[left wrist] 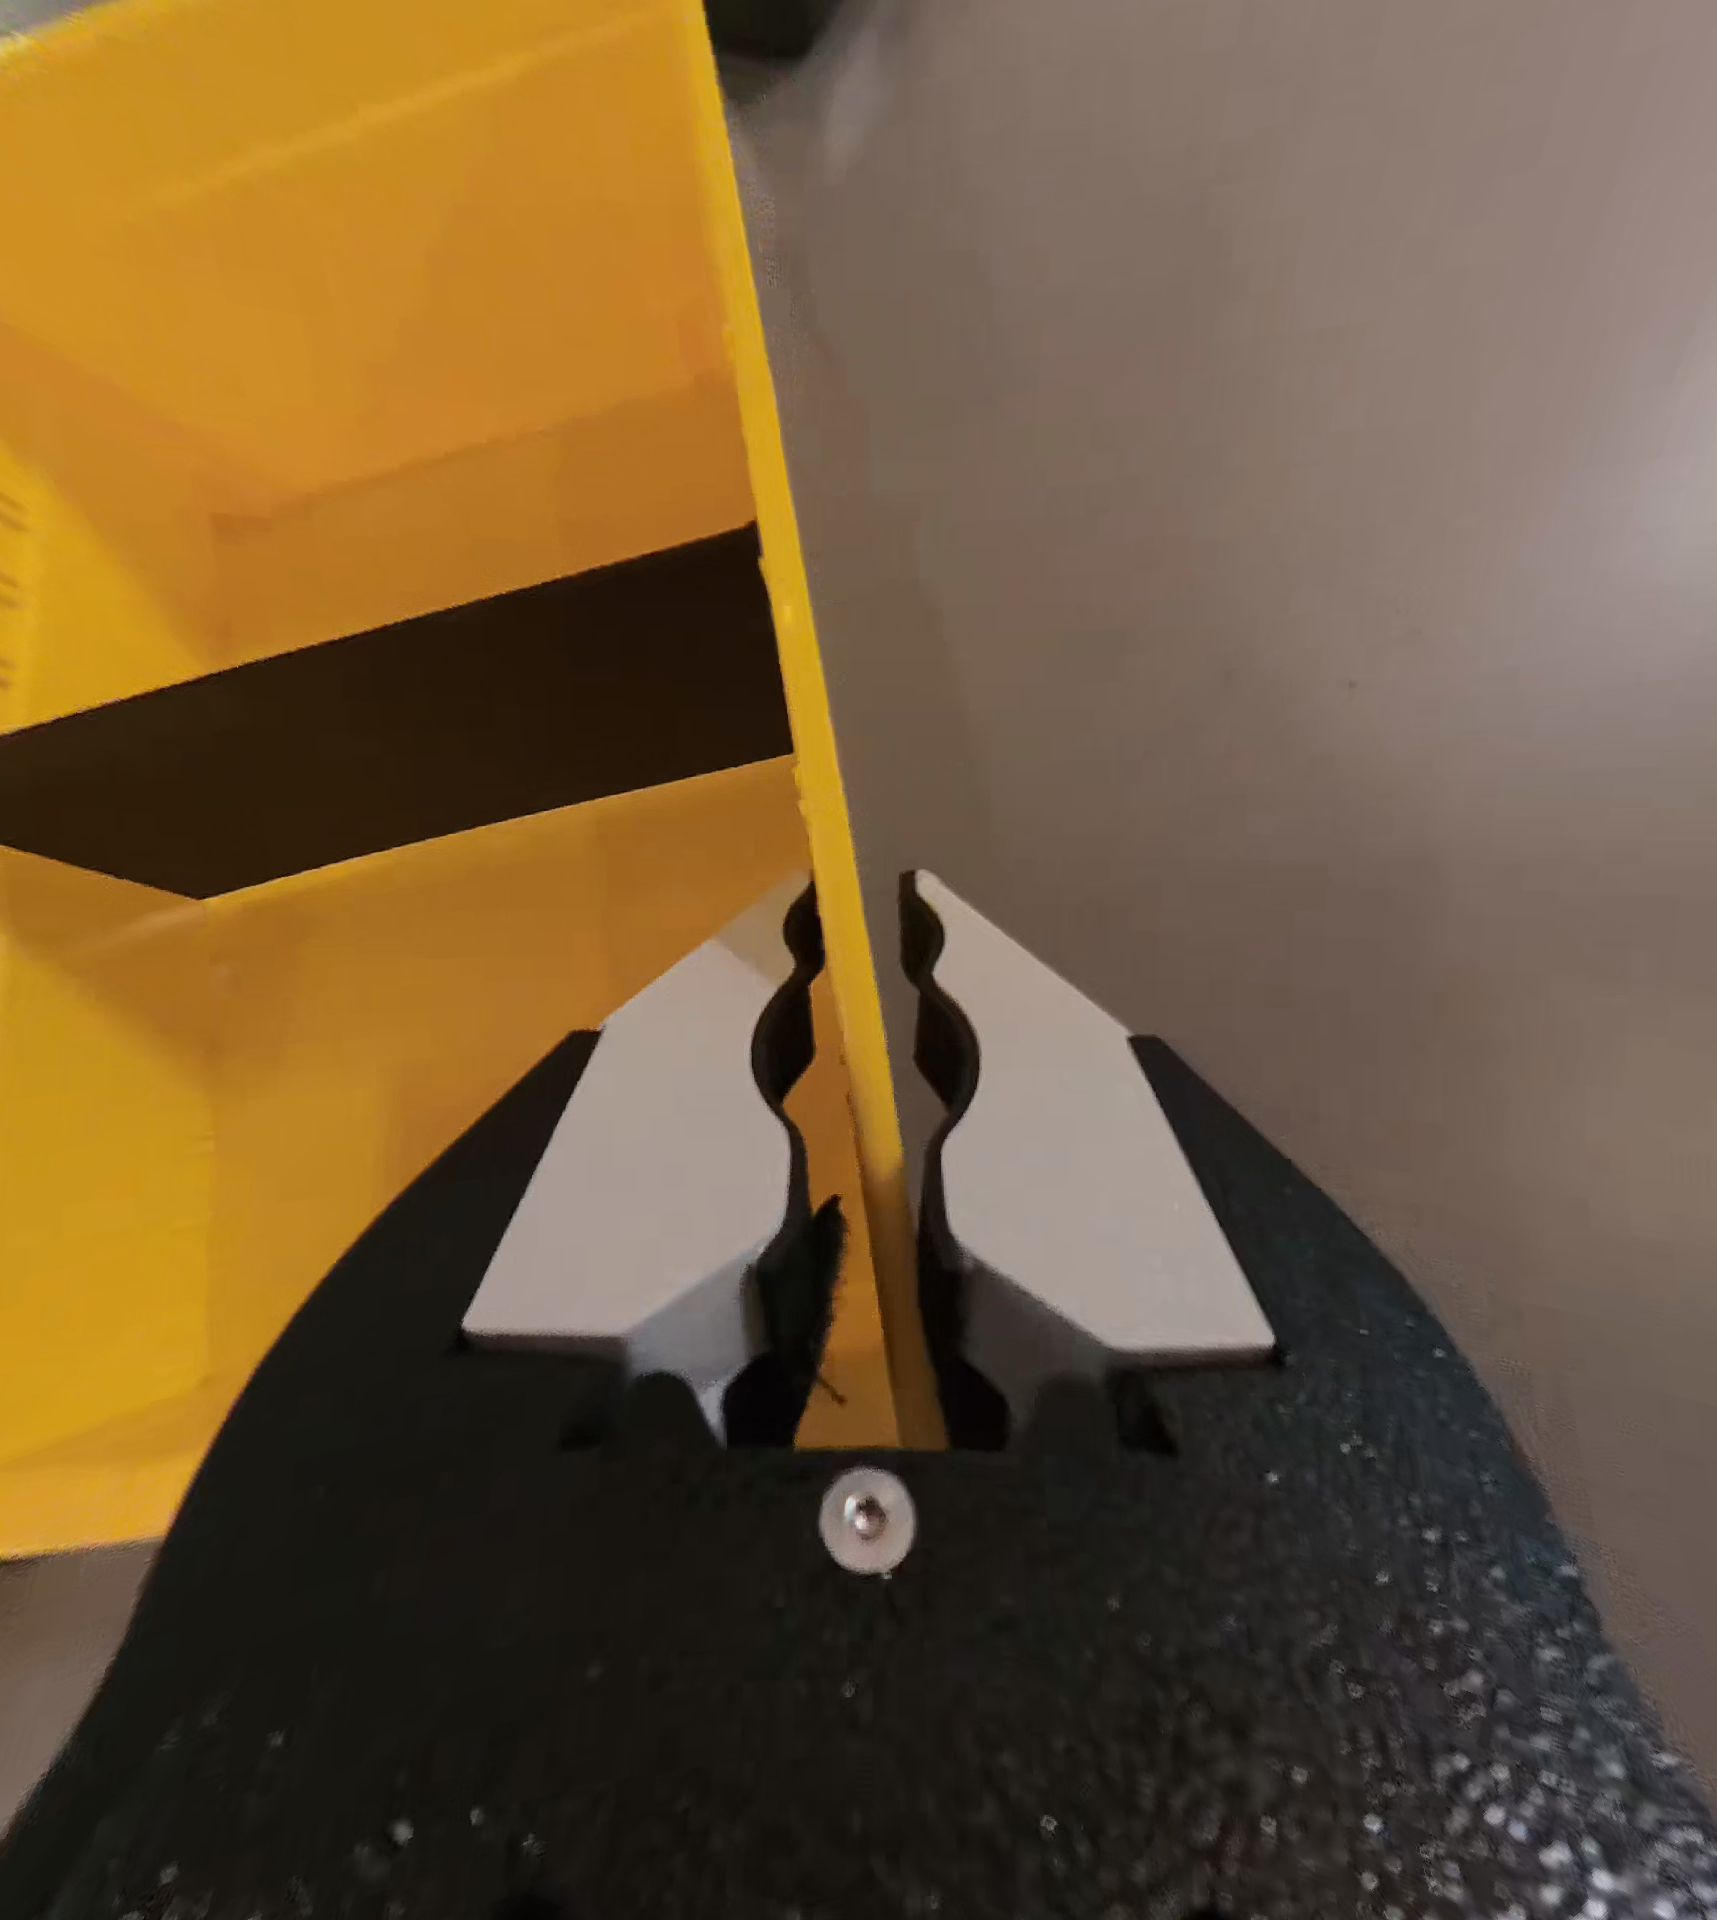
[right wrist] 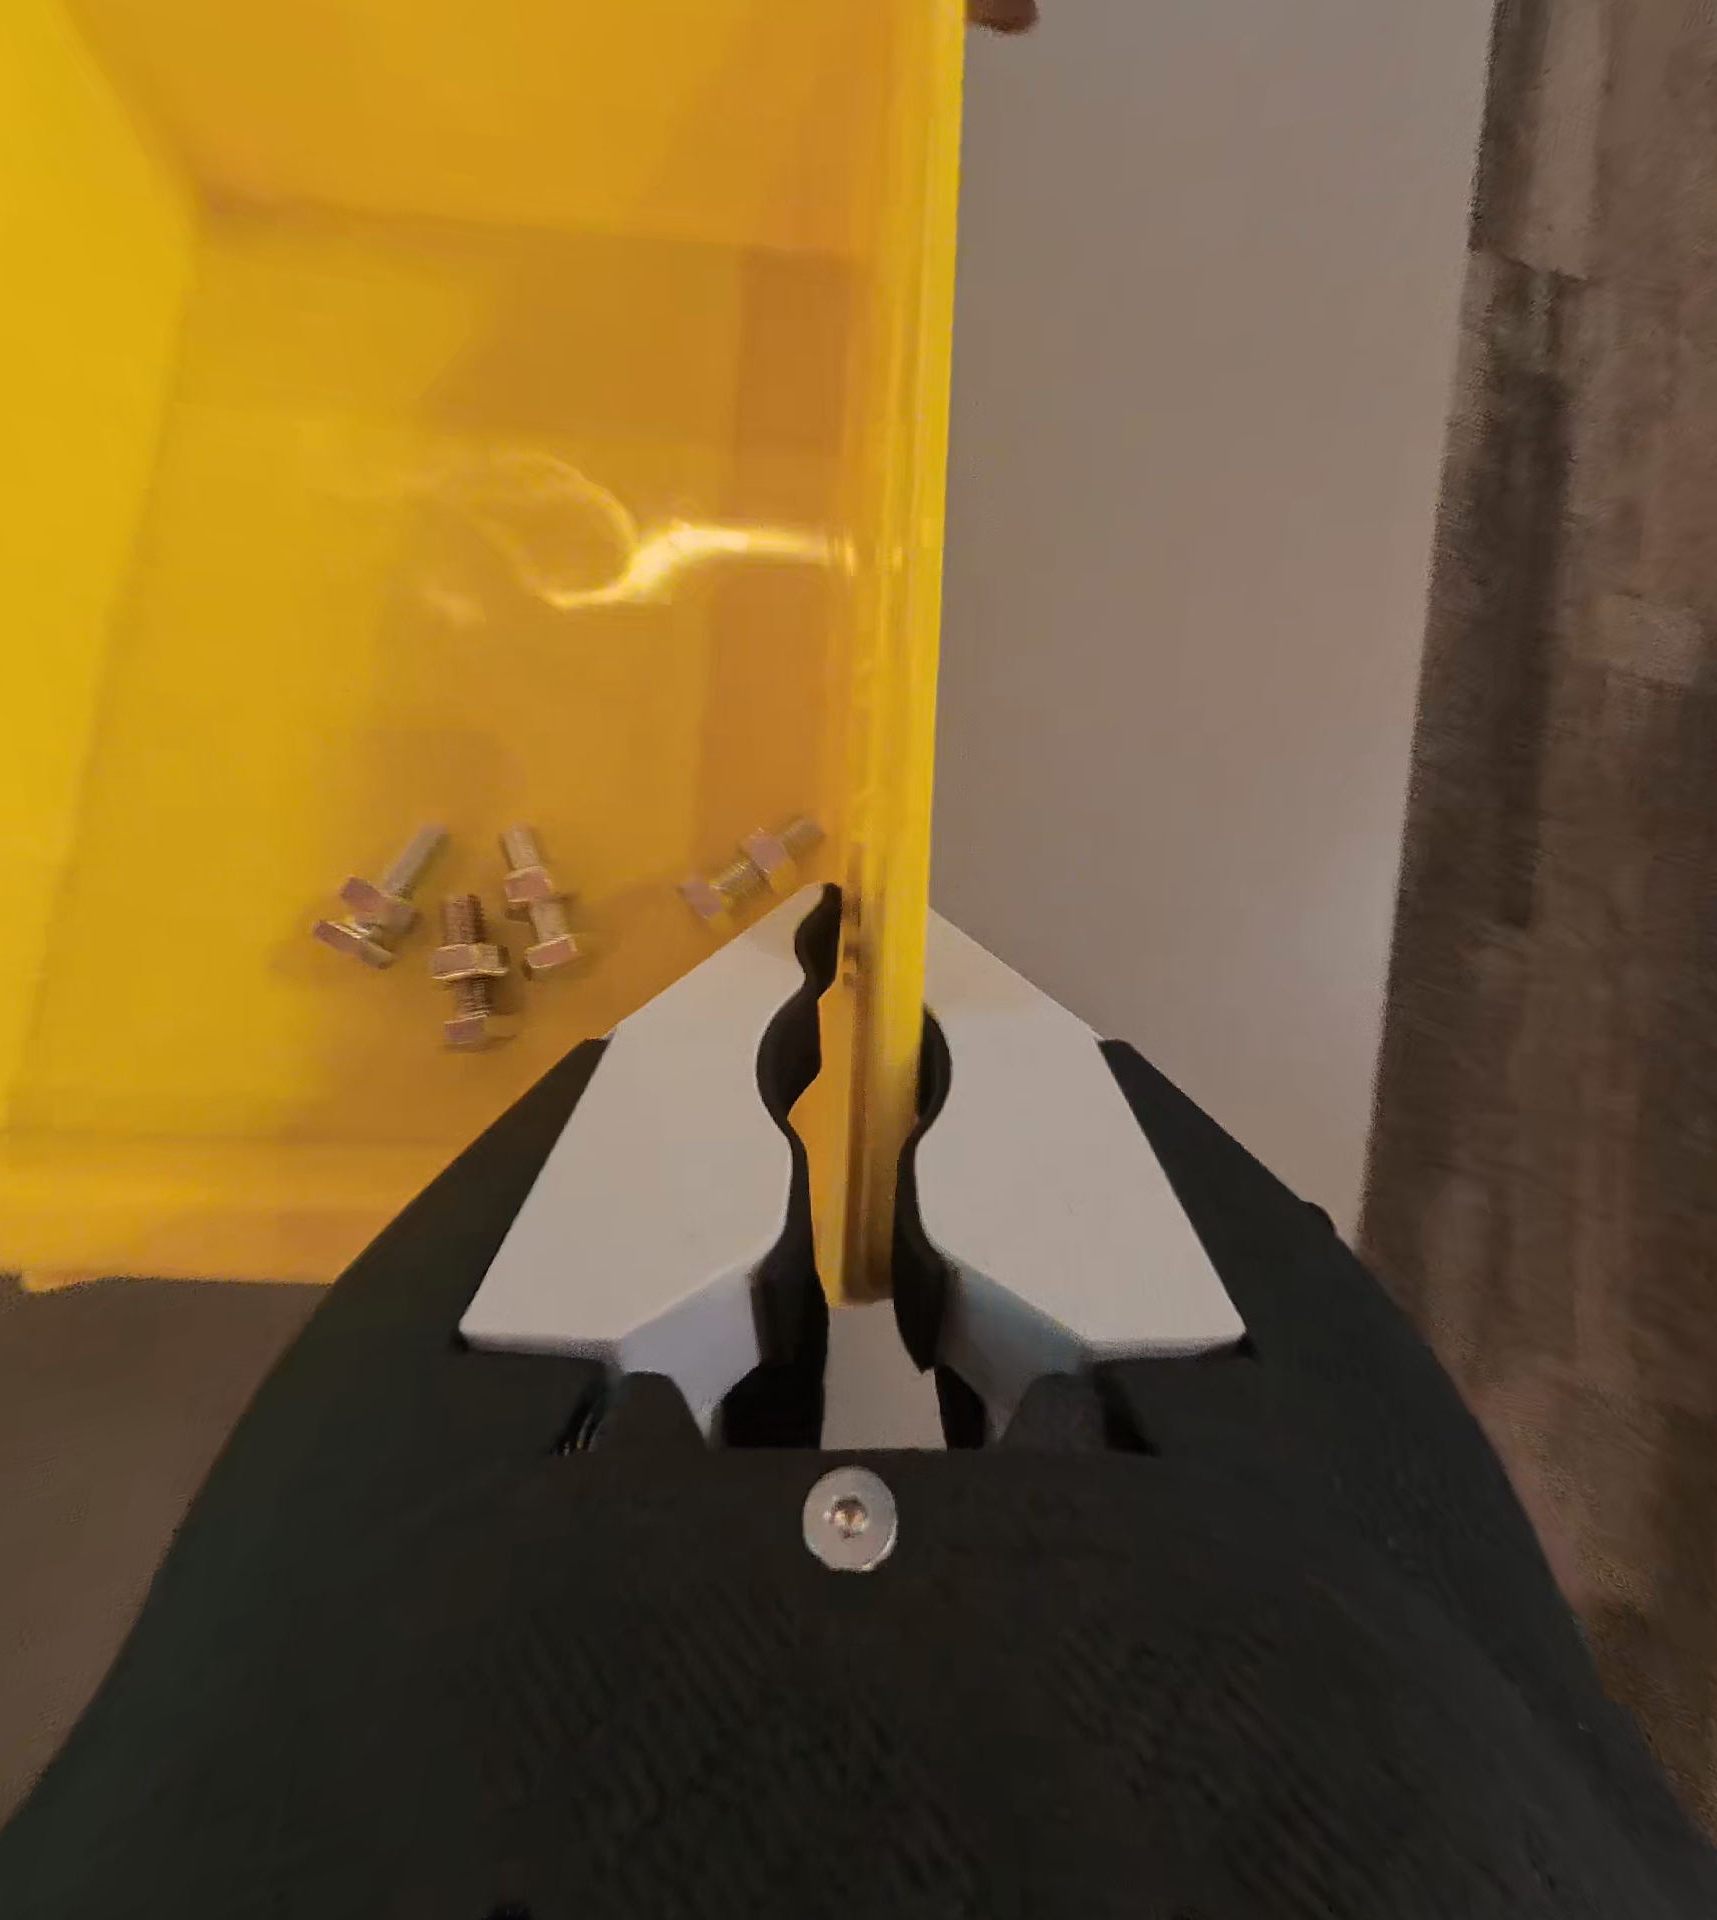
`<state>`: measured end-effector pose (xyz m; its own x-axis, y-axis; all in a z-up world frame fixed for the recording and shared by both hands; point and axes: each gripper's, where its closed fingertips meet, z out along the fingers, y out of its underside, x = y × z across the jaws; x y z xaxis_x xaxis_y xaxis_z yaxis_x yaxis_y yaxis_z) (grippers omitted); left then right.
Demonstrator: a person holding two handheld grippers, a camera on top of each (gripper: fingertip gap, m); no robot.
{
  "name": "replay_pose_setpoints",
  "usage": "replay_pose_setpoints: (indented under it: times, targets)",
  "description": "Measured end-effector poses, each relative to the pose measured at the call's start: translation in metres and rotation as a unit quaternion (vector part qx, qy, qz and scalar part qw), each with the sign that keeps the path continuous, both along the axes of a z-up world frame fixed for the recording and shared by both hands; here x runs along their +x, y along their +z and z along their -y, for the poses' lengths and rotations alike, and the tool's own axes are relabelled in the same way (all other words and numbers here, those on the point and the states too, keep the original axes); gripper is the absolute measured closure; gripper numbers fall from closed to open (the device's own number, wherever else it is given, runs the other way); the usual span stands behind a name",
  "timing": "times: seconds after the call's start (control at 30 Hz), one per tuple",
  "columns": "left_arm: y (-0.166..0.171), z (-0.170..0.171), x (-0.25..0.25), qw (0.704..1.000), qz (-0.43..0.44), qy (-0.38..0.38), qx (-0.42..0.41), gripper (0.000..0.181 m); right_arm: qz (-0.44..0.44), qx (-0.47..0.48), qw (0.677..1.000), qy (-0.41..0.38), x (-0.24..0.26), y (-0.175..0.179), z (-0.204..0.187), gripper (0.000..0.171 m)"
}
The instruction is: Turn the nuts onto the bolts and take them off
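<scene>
A yellow plastic bin [left wrist: 314, 312] fills the left of both views. My left gripper [left wrist: 859, 888] is shut on the bin's thin side wall [left wrist: 781, 520], with one finger inside the bin and one outside. A black band [left wrist: 366, 727] crosses the part of the bin seen in the left wrist view. My right gripper [right wrist: 880, 914] is shut on another wall [right wrist: 911, 520] of the bin [right wrist: 418, 416]. Several metal bolts with nuts on them [right wrist: 464, 966] lie on the bin floor just left of my right fingers; one [right wrist: 750, 868] lies close to the wall.
A pale grey surface [left wrist: 1301, 623] lies to the right of the bin wall, and it also shows in the right wrist view [right wrist: 1145, 623]. A dark mottled brown strip [right wrist: 1612, 831] runs down the far right. A dark surface [right wrist: 106, 1455] shows below the bin. My hands' fingertips stand some 65 cm from each other.
</scene>
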<state>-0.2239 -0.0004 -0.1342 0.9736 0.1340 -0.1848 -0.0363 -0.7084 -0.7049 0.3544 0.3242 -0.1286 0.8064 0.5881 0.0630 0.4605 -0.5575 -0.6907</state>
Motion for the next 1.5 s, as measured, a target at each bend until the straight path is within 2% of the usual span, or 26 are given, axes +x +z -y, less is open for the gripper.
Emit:
replay_pose_setpoints:
  times: [0.07,0.17,0.27,0.37,0.57,0.67,0.8,0.9,1.0,1.03,1.13,1.23,1.37,1.43,1.5]
  targets:
    - [0.001,0.006,-0.008,0.999,-0.052,-0.004,-0.004,0.176,-0.029,0.011,0.999,0.016,-0.008,0.000,0.003,0.168]
    - [0.006,0.017,-0.008,0.998,-0.048,-0.017,0.025,0.177,-0.041,0.032,0.999,0.013,-0.019,0.001,0.007,0.169]
    - [0.022,0.029,-0.004,0.995,-0.050,-0.018,0.078,0.177,-0.050,0.040,0.998,0.005,-0.038,0.002,0.016,0.169]
    - [0.038,0.048,-0.001,0.994,-0.039,-0.007,0.098,0.176,-0.068,0.042,0.997,0.006,-0.068,0.002,0.031,0.169]
    - [0.044,0.085,0.004,0.995,-0.034,0.001,0.089,0.175,-0.096,0.025,0.994,0.041,-0.152,0.002,0.067,0.169]
    - [0.053,0.099,0.004,0.993,-0.037,0.003,0.116,0.174,-0.097,0.017,0.993,0.065,-0.196,0.003,0.086,0.169]
    - [0.075,0.117,0.002,0.988,-0.067,0.014,0.141,0.175,-0.109,0.012,0.991,0.080,-0.250,0.002,0.113,0.169]
    - [0.094,0.126,0.001,0.984,-0.097,0.021,0.146,0.175,-0.157,0.008,0.986,0.063,-0.286,0.004,0.135,0.168]
    - [0.116,0.126,0.008,0.980,-0.114,0.008,0.161,0.175,-0.170,0.023,0.981,0.091,-0.323,0.009,0.160,0.167]
    - [0.124,0.124,0.012,0.978,-0.119,-0.001,0.169,0.175,-0.181,0.030,0.977,0.109,-0.336,0.013,0.170,0.163]
    - [0.153,0.111,0.031,0.970,-0.131,-0.041,0.199,0.174,-0.232,0.017,0.955,0.186,-0.367,0.031,0.207,0.137]
    - [0.182,0.088,0.063,0.957,-0.143,-0.099,0.231,0.174,-0.272,0.047,0.941,0.197,-0.350,0.068,0.206,0.130]
    - [0.208,0.042,0.132,0.929,-0.129,-0.218,0.270,0.175,-0.300,0.139,0.932,0.148,-0.277,0.133,0.175,0.128]
    - [0.214,0.014,0.177,0.912,-0.103,-0.287,0.273,0.174,-0.269,0.205,0.934,0.114,-0.227,0.160,0.161,0.128]
    - [0.217,-0.019,0.230,0.896,-0.062,-0.350,0.266,0.174,-0.202,0.274,0.938,0.066,-0.166,0.181,0.147,0.128]
